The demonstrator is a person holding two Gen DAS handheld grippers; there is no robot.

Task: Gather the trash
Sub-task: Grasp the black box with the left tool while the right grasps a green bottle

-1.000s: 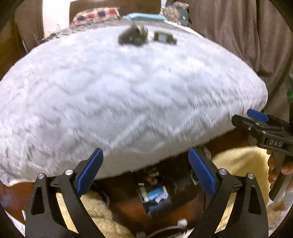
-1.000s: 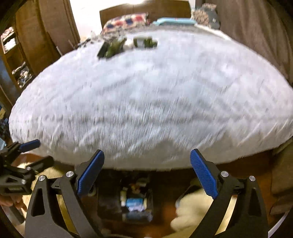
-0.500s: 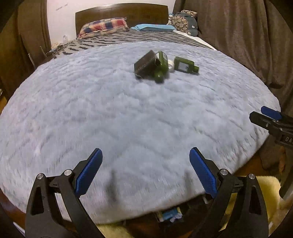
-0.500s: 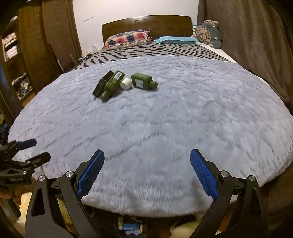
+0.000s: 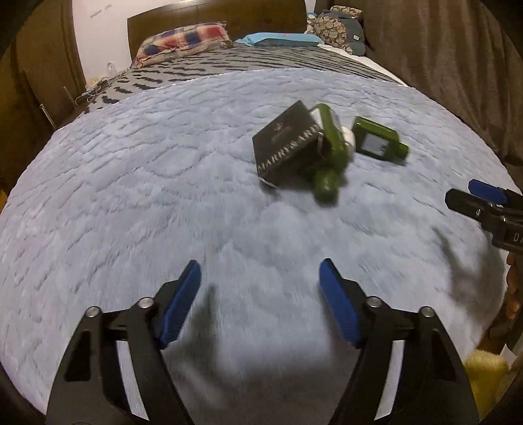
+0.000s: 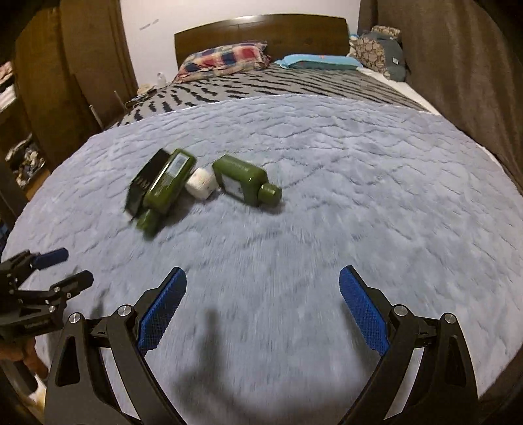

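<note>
On a pale blue fluffy blanket (image 5: 130, 202) lie a black box (image 5: 287, 147), a long green bottle (image 5: 330, 153) leaning on it, a small white jar (image 6: 201, 183) and a squat green bottle (image 5: 379, 140). My left gripper (image 5: 260, 287) hovers over the blanket short of the pile; its jaws are closing with nothing between them. My right gripper (image 6: 263, 297) stands wide open and empty, the squat green bottle (image 6: 245, 184) ahead of it to the left. Each gripper shows at the edge of the other's view, the right gripper (image 5: 480, 202) and the left gripper (image 6: 59, 271).
Beyond the blanket lies a grey patterned bedspread (image 6: 278, 85) with a plaid pillow (image 6: 225, 60), a blue pillow (image 6: 320, 62) and a wooden headboard (image 6: 261, 31). A brown curtain (image 6: 457, 65) hangs on the right. Wooden shelves (image 6: 19, 130) stand on the left.
Both grippers have risen from below the bed's edge and moved forward over the blanket toward the pile. The left jaws have narrowed.
</note>
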